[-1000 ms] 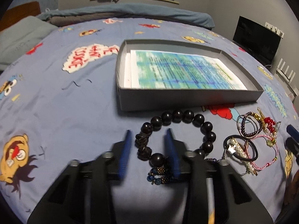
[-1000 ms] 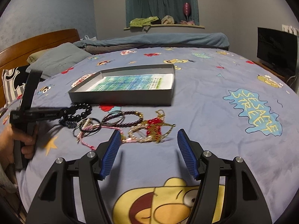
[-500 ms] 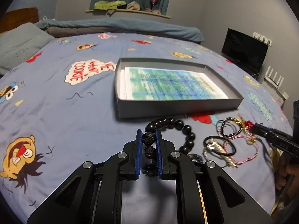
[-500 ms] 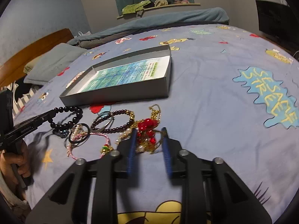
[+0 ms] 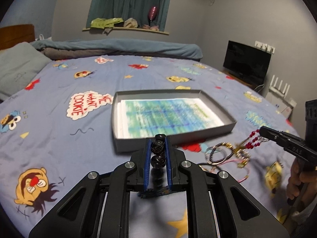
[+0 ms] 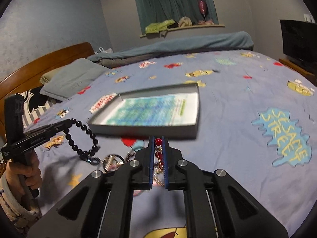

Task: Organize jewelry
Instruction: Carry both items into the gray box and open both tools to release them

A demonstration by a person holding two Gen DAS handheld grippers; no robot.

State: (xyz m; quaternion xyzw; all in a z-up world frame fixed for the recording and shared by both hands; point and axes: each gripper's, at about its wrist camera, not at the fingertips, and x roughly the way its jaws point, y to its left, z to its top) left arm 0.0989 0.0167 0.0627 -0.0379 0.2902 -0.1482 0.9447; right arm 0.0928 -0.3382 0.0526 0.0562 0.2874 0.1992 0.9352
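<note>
— While both hands are raised over the bed sheet (image 5: 59,138), what does the left gripper (image 5: 157,144) have?

— Its 2 blue pads are pinched on the black bead bracelet (image 5: 158,159). From the right wrist view the same bracelet (image 6: 83,138) hangs as a loop from the tip of that tool, clear of the sheet, with a small dark blue tassel at its bottom.

— And the right gripper (image 6: 158,144)?

— Its pads are pressed nearly together on the red bead piece (image 6: 158,141), with thin gold chain running down between them. The left wrist view shows the red beads (image 5: 252,138) strung out from the tip, trailing down to the gold part, which is blurred.

— Where is the rest of the jewelry?

— A small heap of bracelets (image 5: 220,154) lies on the sheet, just in front of the grey tray (image 5: 231,124) and between the 2 tools. A dark cord ring and a pink cord can be made out; the rest is too blurred to sort.

— The tray itself?

— It sits flat on the sheet beyond both grippers, with a printed blue-green sheet of paper (image 5: 168,115) lying inside. No jewelry is in it.

— Anything of the person?

— A hand (image 6: 27,170) grips the left tool's handle, a patterned cuff at the wrist.
</note>
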